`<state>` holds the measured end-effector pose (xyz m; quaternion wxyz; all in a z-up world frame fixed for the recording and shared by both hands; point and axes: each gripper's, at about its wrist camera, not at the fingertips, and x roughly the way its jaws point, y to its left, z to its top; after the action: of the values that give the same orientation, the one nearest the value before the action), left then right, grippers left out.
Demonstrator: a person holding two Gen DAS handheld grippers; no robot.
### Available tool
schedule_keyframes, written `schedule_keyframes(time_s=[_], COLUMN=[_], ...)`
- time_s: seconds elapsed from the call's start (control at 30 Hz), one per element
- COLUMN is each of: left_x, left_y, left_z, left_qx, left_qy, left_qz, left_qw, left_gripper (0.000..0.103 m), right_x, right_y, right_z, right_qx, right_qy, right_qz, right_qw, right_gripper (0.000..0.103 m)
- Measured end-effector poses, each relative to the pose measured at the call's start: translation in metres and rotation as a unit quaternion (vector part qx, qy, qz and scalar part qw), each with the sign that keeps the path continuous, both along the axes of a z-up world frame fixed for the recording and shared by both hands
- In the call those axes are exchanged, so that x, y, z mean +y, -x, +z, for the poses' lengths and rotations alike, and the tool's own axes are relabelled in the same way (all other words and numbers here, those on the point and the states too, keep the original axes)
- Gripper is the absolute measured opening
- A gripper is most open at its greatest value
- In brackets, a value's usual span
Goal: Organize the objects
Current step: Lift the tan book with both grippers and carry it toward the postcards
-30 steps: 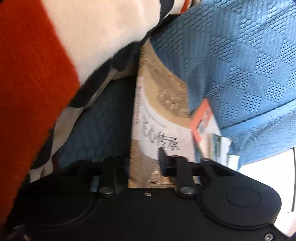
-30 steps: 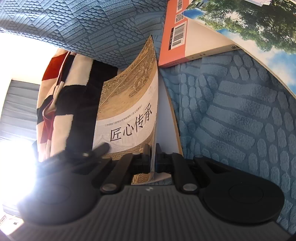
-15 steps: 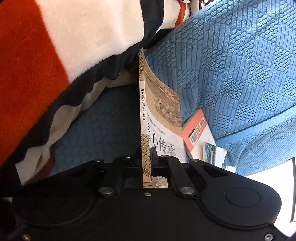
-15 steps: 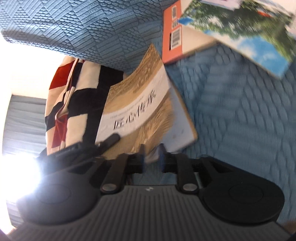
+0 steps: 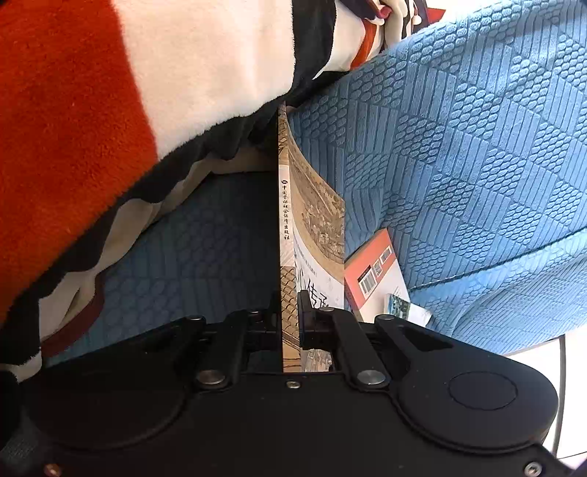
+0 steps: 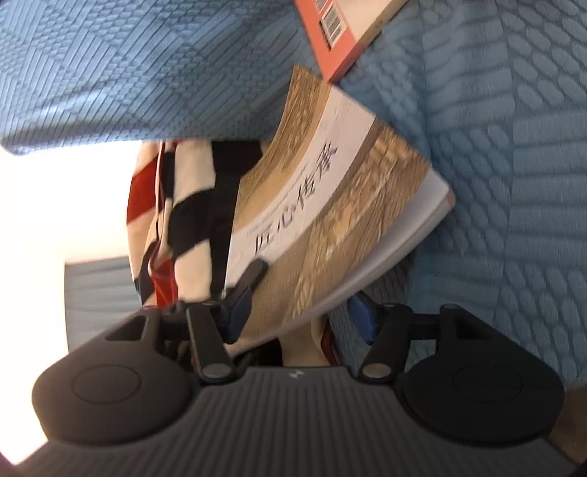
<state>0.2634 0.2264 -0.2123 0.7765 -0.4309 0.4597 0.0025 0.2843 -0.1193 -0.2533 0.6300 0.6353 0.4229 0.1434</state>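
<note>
A tan book (image 5: pixel 290 227) with a white title band stands on edge on the blue sofa, seen spine-on in the left wrist view. My left gripper (image 5: pixel 290 315) is shut on its spine end. In the right wrist view the same tan book (image 6: pixel 330 205) lies tilted across the picture. My right gripper (image 6: pixel 299 315) has its jaws opening, the blue pads apart on either side of the book's lower edge and not pressing it. The left gripper's finger (image 6: pixel 249 275) shows against the cover there. An orange book (image 5: pixel 370 271) lies just beyond.
A red, white and black fleece blanket (image 5: pixel 110 110) hangs over the left side. Textured blue sofa cushions (image 5: pixel 458 146) fill the right. The orange book (image 6: pixel 341 33) lies at the top of the right wrist view. Bright light (image 6: pixel 73 205) comes from the left.
My right gripper, shut on the tan book's edge a second ago, has let go and spread its jaws while rolling. My left gripper closed onto the book's spine and rose slightly.
</note>
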Motion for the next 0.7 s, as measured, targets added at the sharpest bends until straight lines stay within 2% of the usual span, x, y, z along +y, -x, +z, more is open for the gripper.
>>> schedule_keyframes(time_s=[0.17, 0.3, 0.43, 0.53, 0.7], left_x=[0.000, 0.001, 0.001, 0.002, 0.004], left_y=[-0.004, -0.003, -0.003, -0.003, -0.002], left_z=[0.000, 0.000, 0.001, 0.001, 0.002], left_qx=[-0.001, -0.003, -0.003, -0.004, -0.004], left_qy=[0.008, 0.015, 0.012, 0.013, 0.011], left_qz=[0.006, 0.005, 0.003, 0.002, 0.000], left_qw=[1.0000, 0.9999, 0.9999, 0.9999, 0.9999], left_gripper=[0.006, 0.006, 0.006, 0.006, 0.006], right_x=[-0.010, -0.027, -0.041, -0.046, -0.057], right_y=[-0.005, 0.000, 0.000, -0.009, -0.032], right_z=[-0.007, -0.017, -0.012, -0.003, -0.003], right_qx=[0.006, 0.014, -0.025, -0.059, -0.077], right_qy=[0.029, 0.017, 0.008, 0.027, 0.056], right_qz=[-0.014, -0.063, -0.100, -0.083, -0.023], right_qw=[0.999, 0.998, 0.995, 0.994, 0.995], right_gripper=[0.063, 0.063, 0.063, 0.063, 0.063])
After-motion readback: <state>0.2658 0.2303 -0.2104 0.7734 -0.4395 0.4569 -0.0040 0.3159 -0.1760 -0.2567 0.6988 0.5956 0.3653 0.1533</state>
